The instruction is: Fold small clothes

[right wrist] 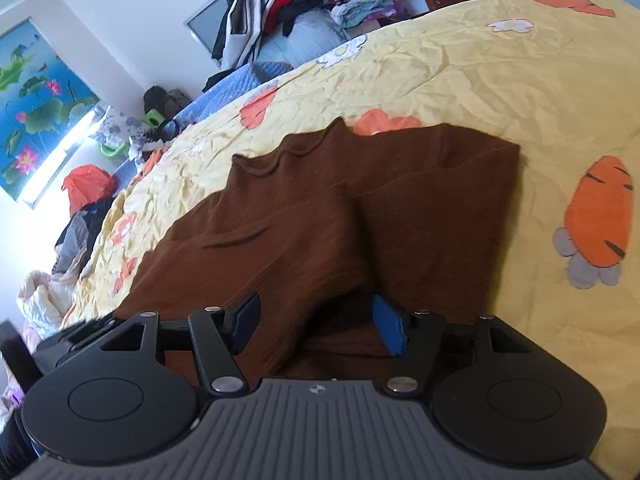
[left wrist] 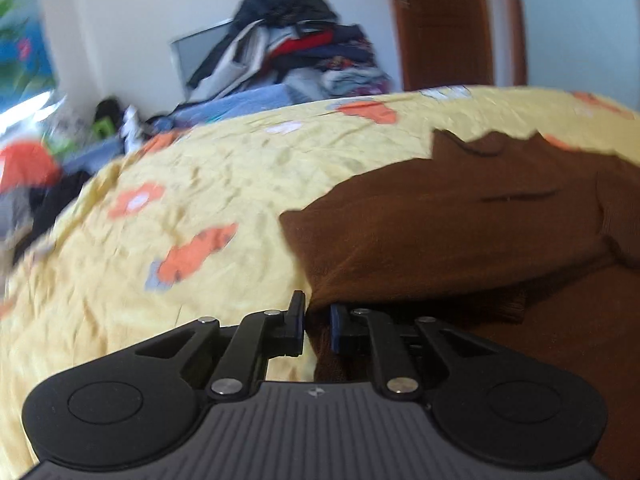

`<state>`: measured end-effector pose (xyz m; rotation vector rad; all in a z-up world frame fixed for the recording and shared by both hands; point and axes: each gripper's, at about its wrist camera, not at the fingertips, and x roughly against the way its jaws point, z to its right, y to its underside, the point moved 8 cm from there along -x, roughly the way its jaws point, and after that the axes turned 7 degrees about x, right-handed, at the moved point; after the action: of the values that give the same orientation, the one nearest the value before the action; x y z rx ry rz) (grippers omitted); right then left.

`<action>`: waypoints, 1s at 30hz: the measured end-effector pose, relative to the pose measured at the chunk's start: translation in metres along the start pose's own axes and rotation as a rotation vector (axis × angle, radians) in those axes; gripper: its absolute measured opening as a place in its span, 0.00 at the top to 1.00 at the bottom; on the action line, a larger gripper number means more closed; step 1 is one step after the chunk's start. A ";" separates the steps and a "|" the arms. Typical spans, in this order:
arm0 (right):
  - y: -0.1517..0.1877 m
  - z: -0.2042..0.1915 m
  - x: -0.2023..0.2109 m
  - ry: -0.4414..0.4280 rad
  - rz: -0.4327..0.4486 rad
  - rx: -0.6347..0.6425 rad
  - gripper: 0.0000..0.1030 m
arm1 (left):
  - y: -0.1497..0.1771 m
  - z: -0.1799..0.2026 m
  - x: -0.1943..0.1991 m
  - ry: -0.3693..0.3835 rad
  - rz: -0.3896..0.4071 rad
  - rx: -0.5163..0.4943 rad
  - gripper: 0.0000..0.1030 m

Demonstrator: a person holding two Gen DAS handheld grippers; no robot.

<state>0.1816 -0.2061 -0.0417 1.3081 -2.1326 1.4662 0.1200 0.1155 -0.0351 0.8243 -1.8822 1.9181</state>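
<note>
A bed spread with a crinkled yellow carrot-print sheet (right wrist: 460, 80) is seen carrying a soft brown knitted jumper (right wrist: 304, 216), partly folded. Its limp, light fabric is judged best taken at edges. An edge is pinched in the narrowed left gripper (left wrist: 318, 326); the right gripper (right wrist: 316, 324) is held wide, straddling a raised fold.

Brown knit sweater (right wrist: 320, 208) lies partly folded on yellow bedsheet (right wrist: 500, 80).

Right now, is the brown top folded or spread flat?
Partly folded: the brown top has one side lapped over its middle on the yellow sheet.
</note>
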 end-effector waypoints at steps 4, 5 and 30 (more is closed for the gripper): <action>-0.008 -0.004 0.000 -0.007 0.019 0.015 0.37 | 0.008 -0.018 -0.007 0.101 -0.034 0.173 0.81; -0.011 -0.008 -0.001 -0.011 0.022 0.023 0.37 | 0.006 -0.022 -0.007 0.123 -0.049 0.209 0.76; -0.013 -0.044 -0.052 -0.111 -0.025 0.045 0.51 | -0.041 0.020 -0.045 0.243 -0.033 0.154 0.42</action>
<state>0.2094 -0.1425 -0.0458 1.4587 -2.1536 1.4722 0.1835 0.1060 -0.0306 0.6270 -1.5866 2.0583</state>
